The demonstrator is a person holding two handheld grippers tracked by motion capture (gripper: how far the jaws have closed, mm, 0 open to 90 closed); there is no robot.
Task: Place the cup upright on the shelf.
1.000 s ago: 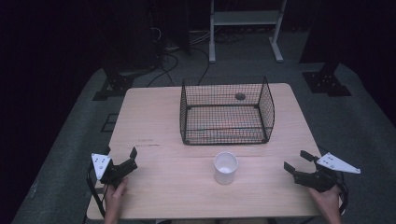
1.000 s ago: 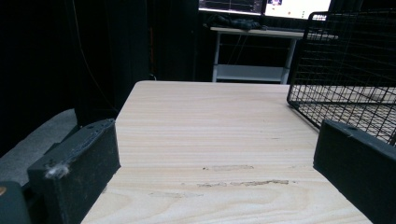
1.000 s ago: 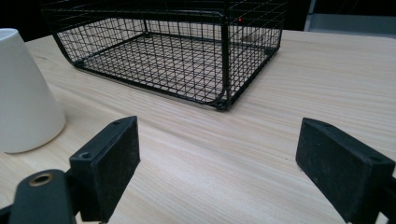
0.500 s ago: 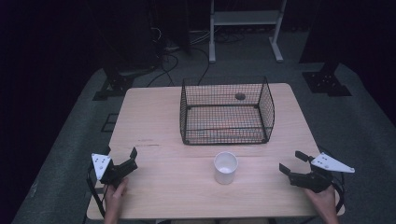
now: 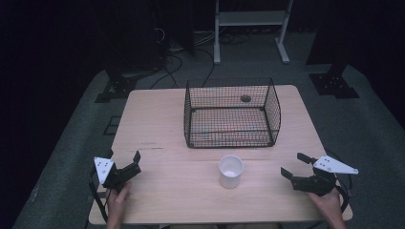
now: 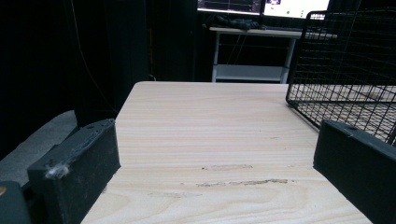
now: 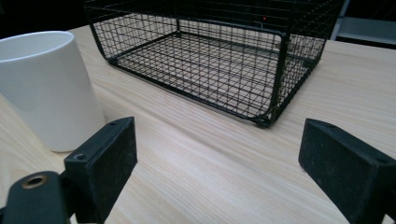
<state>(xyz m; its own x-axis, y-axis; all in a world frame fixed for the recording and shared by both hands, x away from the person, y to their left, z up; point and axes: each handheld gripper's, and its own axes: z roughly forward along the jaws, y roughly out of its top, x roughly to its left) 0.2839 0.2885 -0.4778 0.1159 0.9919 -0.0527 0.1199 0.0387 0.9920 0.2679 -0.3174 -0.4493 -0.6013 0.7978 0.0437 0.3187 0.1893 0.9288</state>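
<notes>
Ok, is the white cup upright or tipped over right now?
Upright. The white cup stands on its base on the table, open mouth up, in front of the wire basket.

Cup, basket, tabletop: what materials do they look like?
Cup: smooth white, faint sheen in the right gripper view, likely ceramic or glossy plastic; can't tell which. Basket: thin black wire mesh on a thicker rod frame, likely coated metal. Tabletop: pale wood grain, matte, real wood or laminate.
</notes>
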